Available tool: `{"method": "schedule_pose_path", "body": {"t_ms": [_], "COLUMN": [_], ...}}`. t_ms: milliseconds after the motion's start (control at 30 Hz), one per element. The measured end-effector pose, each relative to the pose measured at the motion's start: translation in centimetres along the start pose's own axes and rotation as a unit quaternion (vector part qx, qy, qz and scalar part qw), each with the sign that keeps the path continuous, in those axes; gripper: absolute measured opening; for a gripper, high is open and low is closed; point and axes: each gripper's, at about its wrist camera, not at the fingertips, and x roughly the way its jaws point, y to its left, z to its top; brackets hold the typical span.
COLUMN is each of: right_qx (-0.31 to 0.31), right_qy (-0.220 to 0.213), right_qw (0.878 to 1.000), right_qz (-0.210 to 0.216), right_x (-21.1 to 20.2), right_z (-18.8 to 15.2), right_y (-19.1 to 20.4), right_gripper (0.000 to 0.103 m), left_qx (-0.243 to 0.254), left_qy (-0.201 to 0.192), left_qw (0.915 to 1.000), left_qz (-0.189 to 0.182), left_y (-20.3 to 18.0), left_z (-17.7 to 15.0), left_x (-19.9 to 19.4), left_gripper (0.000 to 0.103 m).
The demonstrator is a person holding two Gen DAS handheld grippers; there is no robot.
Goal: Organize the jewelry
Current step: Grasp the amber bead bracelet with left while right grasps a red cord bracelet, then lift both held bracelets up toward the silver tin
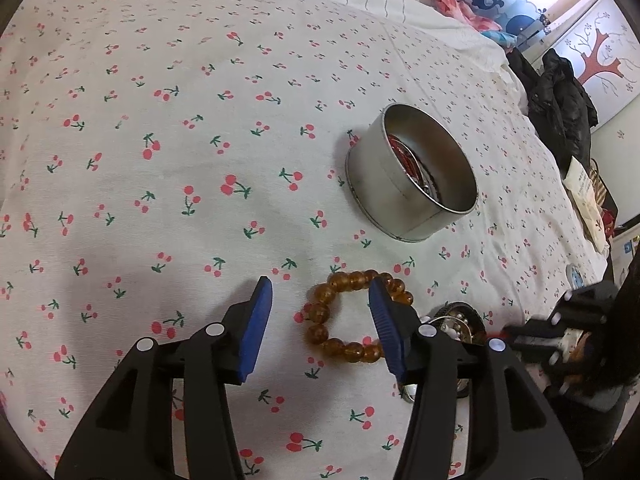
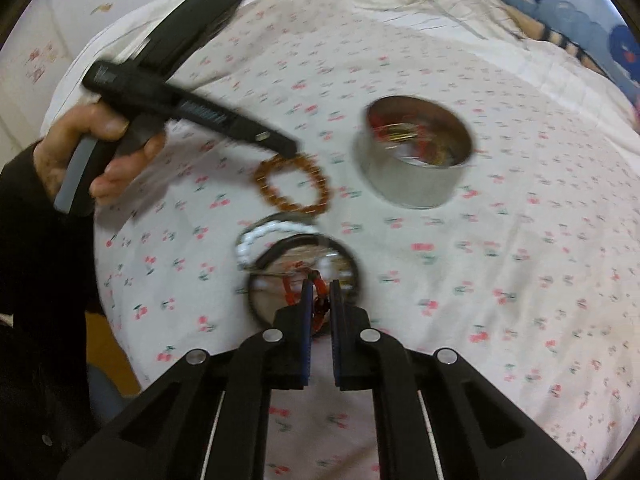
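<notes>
Left gripper [image 1: 320,326] sits low over the cherry-print bedsheet [image 1: 160,160], blue pads spread wide and holding nothing. The amber round-bead bracelet [image 1: 348,316] lies flat on the sheet; the right pad is inside the loop, the left pad outside it, so closing would likely pinch the near arc of beads. That looks like a deliberate line-up for a pick.

Right gripper [image 2: 320,300] has its pads drawn almost together on a red-orange link piece [image 2: 318,292], held over the shallow round black-rimmed lid [image 2: 304,276]. The right view is motion-blurred, so I can't tell whether the piece is fully clear of the lid.

The open round silver metal tin [image 1: 412,178] stands beyond the bracelet and already holds red and gold items, so it is the probable drop target. The path from bracelet to tin is bare sheet.

Clutter: a white twisted bead strand [image 2: 256,244] hangs over the lid's far-left rim, just beside the amber bracelet. The two grippers work near each other, so collision is the main risk. Dark jacket [image 1: 560,100] at the bed edge is well apart.
</notes>
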Motion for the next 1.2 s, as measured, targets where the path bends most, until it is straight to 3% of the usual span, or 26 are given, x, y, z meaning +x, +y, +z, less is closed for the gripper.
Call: {"method": "schedule_pose_path", "body": {"t_ms": [233, 400, 467, 500, 533, 667, 700, 733, 767, 800, 833, 900, 967, 1033, 1067, 1100, 1200], "right_qx": [0.08, 0.132, 0.131, 0.126, 0.125, 0.13, 0.13, 0.128, 0.127, 0.123, 0.116, 0.102, 0.094, 0.088, 0.085, 0.086, 0.096], "right_qy": [-0.009, 0.042, 0.036, 0.023, 0.011, -0.003, -0.001, 0.003, 0.009, 0.016, 0.026, 0.036, 0.033, 0.033, 0.033, 0.031, 0.016], "right_qw": [0.995, 0.985, 0.985, 0.985, 0.985, 0.984, 0.984, 0.983, 0.983, 0.983, 0.984, 0.983, 0.986, 0.987, 0.987, 0.987, 0.988], "right_qz": [-0.064, -0.098, -0.103, -0.112, -0.118, -0.12, -0.124, -0.13, -0.131, -0.132, -0.136, -0.145, -0.132, -0.131, -0.132, -0.132, -0.12], "right_x": [0.2, 2.9, 2.6, 2.1, 1.7, 1.7, 1.9, 2.4, 2.8, 3.3, 3.9, 4.6, 4.6, 4.5, 4.5, 4.5, 3.9], "right_z": [0.1, -0.6, -0.6, -0.4, -0.3, 0.0, 0.0, -0.1, -0.1, -0.2, -0.4, -0.6, -0.5, -0.5, -0.5, -0.5, -0.5], "right_y": [-4.5, -7.5, -7.6, -7.5, -7.4, -7.8, -7.7, -7.7, -7.7, -7.5, -7.2, -6.5, -6.2, -5.8, -5.6, -5.5, -5.5], "right_gripper": [0.009, 0.012, 0.038, 0.058, 0.062, 0.063, 0.063, 0.064, 0.064, 0.064, 0.064, 0.061, 0.043, 0.018, 0.012, 0.008, 0.008], "left_qx": [0.013, 0.03, 0.044, 0.05, 0.061, 0.098, 0.109, 0.119, 0.129, 0.14, 0.146, 0.155, 0.157, 0.151, 0.148, 0.143, 0.125], "left_qy": [0.014, 0.019, 0.02, 0.02, 0.018, 0.009, 0.006, 0.005, 0.007, 0.008, 0.01, 0.01, 0.006, -0.004, -0.01, -0.015, -0.029], "left_qw": [0.9998, 0.9994, 0.9987, 0.9983, 0.9974, 0.9929, 0.9913, 0.9899, 0.9886, 0.9868, 0.986, 0.985, 0.9849, 0.986, 0.9866, 0.9874, 0.9903], "left_qz": [0.0, 0.004, 0.016, 0.023, 0.034, 0.067, 0.074, 0.076, 0.077, 0.081, 0.079, 0.074, 0.072, 0.071, 0.068, 0.066, 0.054], "left_y": [-0.3, -0.8, -1.3, -1.5, -1.8, -3.1, -3.5, -3.8, -4.2, -4.5, -4.6, -5.0, -5.1, -5.0, -4.9, -4.8, -4.2], "left_z": [-0.2, -0.5, -0.7, -0.8, -0.9, -1.5, -1.7, -1.8, -1.8, -1.9, -1.8, -1.9, -1.8, -1.6, -1.6, -1.5, -1.1], "left_x": [0.6, 1.1, 1.4, 1.5, 1.6, 2.1, 2.3, 2.3, 2.4, 2.4, 2.3, 2.1, 1.8, 1.3, 1.0, 0.6, -0.5], "left_gripper": [0.053, 0.061, 0.062, 0.062, 0.062, 0.062, 0.061, 0.051, 0.034, 0.027, 0.012, 0.01, 0.01, 0.01, 0.01, 0.01, 0.01]}}
